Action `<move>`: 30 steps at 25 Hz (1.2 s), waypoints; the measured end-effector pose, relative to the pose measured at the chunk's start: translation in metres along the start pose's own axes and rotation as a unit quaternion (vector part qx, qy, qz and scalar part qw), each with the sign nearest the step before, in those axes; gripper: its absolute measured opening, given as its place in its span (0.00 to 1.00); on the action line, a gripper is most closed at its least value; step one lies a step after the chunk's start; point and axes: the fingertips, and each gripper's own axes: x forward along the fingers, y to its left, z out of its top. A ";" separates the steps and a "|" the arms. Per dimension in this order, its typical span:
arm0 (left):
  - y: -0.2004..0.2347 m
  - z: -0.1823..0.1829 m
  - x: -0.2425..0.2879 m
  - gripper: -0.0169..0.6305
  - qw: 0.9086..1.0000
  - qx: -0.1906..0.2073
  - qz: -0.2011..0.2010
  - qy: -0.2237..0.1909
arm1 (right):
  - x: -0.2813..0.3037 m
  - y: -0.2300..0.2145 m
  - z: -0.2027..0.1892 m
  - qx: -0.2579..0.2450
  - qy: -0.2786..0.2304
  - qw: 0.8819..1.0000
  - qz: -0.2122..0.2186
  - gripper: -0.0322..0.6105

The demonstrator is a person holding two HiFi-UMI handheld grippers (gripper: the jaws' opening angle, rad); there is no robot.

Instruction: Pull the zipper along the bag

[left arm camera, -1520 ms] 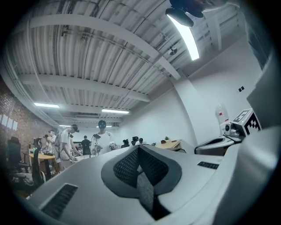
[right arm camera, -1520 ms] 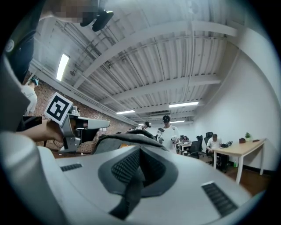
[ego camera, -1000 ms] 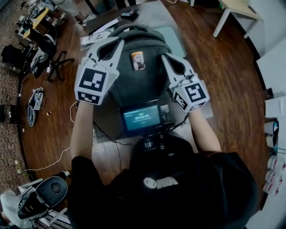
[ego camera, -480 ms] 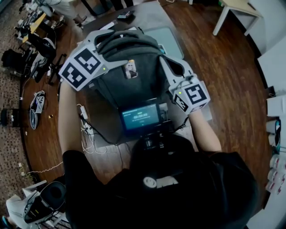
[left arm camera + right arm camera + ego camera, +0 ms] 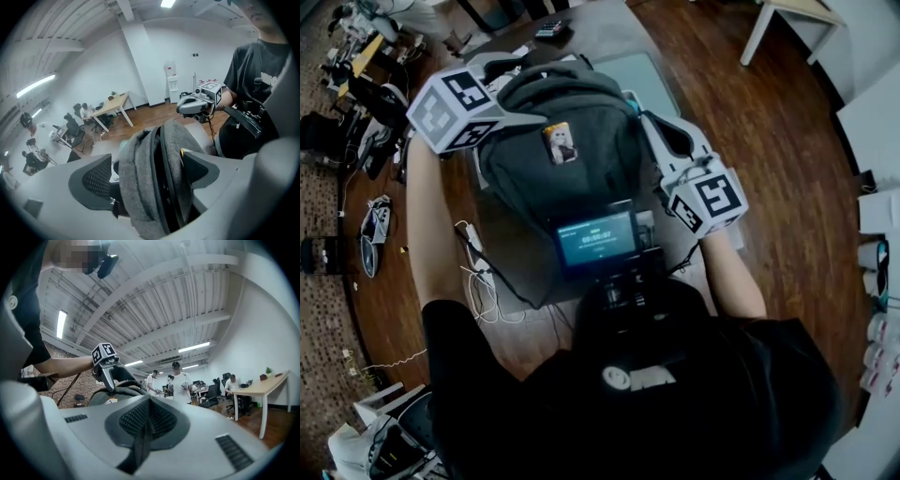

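Note:
A grey backpack (image 5: 572, 159) with a small picture badge (image 5: 560, 142) stands on the table (image 5: 609, 28). My left gripper (image 5: 530, 94) reaches in from the left at the bag's top. Its jaws are opening, and the top ridge of the backpack (image 5: 150, 187) lies between them; the pads do not clamp it. At the bag's right side my right gripper (image 5: 649, 120) is shut on a thin dark strap (image 5: 136, 446) that hangs from between its pads. In the right gripper view, the left gripper (image 5: 110, 376) shows above the backpack (image 5: 101, 397).
A pale green mat (image 5: 652, 80) lies under the bag's far right, and a dark keypad (image 5: 548, 28) sits at the table's far end. A lit screen (image 5: 598, 239) sits on the person's chest. Cables (image 5: 478, 272) trail on the wooden floor at left. People work at desks beyond.
My left gripper has swung up and to the left and turned sideways, and its jaws now straddle the bag's top. The bag has shifted a little left. The right gripper has hardly moved.

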 end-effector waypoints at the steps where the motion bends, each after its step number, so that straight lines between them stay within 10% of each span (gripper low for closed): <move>1: -0.003 -0.004 0.004 0.75 1.000 -0.002 -0.019 0.010 | 0.000 0.000 0.000 0.000 0.001 1.000 0.000 0.06; 9: -0.010 -0.013 0.031 0.75 0.999 -0.004 -0.029 0.017 | -0.005 -0.002 0.001 0.004 -0.003 1.000 -0.003 0.06; 11: -0.007 -0.005 0.029 0.40 1.000 -0.010 -0.003 0.010 | -0.009 -0.008 -0.002 0.003 0.000 1.000 -0.009 0.06; 14: -0.013 0.000 0.024 0.31 1.000 -0.022 -0.001 0.004 | -0.018 -0.023 -0.011 -0.003 0.010 1.000 -0.024 0.06; 30: -0.042 -0.004 -0.001 0.28 0.998 -0.040 -0.030 -0.028 | -0.043 -0.008 -0.215 -0.147 0.244 0.957 0.057 0.29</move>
